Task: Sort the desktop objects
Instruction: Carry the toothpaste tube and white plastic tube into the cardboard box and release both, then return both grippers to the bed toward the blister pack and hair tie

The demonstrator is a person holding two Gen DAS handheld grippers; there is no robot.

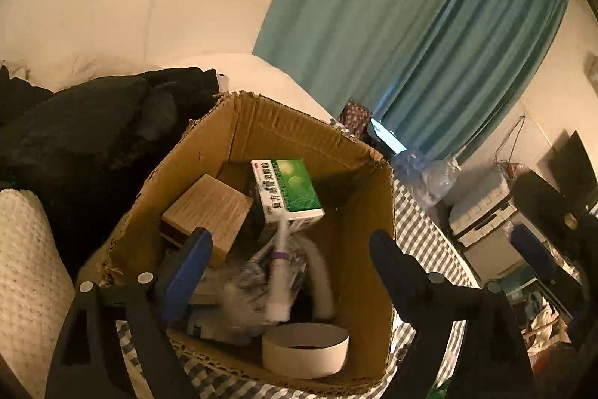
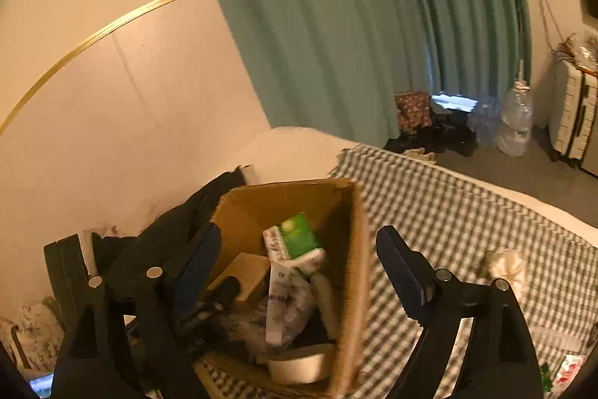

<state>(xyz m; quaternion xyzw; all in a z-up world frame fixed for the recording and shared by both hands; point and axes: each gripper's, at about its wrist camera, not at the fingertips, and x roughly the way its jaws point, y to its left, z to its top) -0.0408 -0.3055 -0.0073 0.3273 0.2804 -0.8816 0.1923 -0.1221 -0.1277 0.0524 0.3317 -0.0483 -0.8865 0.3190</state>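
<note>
- The box (image 1: 358,249), an open cardboard carton, stands on the checked cloth (image 1: 422,234); it looks like the sorting bin, so the sorted things lie heaped inside it.
- In it: a green carton (image 1: 295,186) leaning on top, a brown carton (image 1: 209,208) beside it, a white tube (image 1: 280,272) slanting over crumpled wrappers, and a white round tub (image 1: 304,348) at the near wall.
- The tube shows blurred, so I judge it freshly dropped, not laid.
- Left gripper (image 1: 287,268) hangs over the box, jaws spread, nothing between them.
- Right gripper (image 2: 299,272) is also spread and empty, above the box's rim.
- A crumpled white item (image 2: 504,264) on the cloth and packets at the right edge look still unsorted.
- Dark clothing (image 1: 93,137) lies against the box's far side.
</note>
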